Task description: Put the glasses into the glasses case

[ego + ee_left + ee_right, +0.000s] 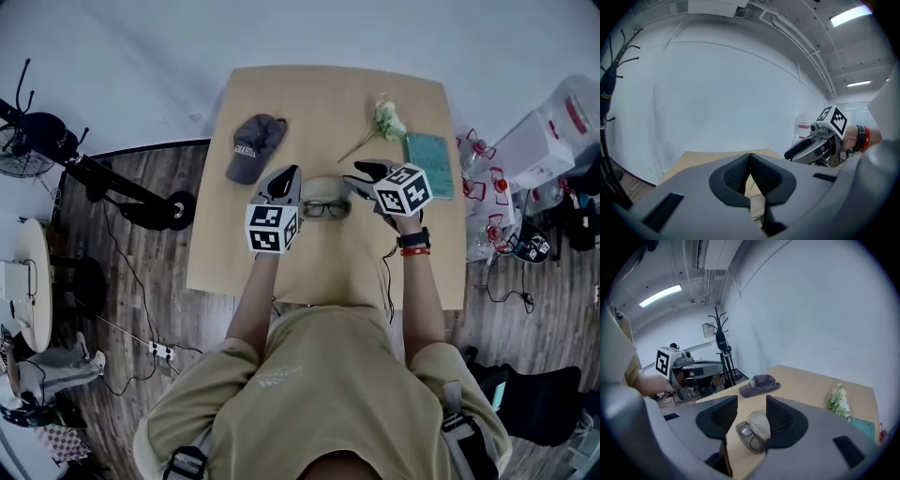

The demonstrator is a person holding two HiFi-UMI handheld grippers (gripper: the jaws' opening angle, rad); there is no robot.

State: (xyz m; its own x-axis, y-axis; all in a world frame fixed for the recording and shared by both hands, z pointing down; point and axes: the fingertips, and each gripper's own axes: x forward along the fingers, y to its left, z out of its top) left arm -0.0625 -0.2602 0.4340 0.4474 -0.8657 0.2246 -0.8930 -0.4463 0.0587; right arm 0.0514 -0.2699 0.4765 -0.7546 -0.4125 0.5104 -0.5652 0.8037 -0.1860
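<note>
- Left gripper (750, 157): jaws pressed together, nothing between them.
- Right gripper (751, 405): jaws apart, gripping nothing.
- Glasses (326, 208) lie in the open glasses case (323, 187); cap (254, 144) at its ten o'clock.

One cap (255, 145), one flower (386, 120), one book (428, 164), one case (323, 187) (one glasses (327, 208) inside).

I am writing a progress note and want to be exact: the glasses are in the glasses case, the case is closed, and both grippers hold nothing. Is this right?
Not quite: the glasses case lies open, not closed, as the right gripper view shows. The glasses do lie in it, and the left gripper and the right gripper both hold nothing.
</note>
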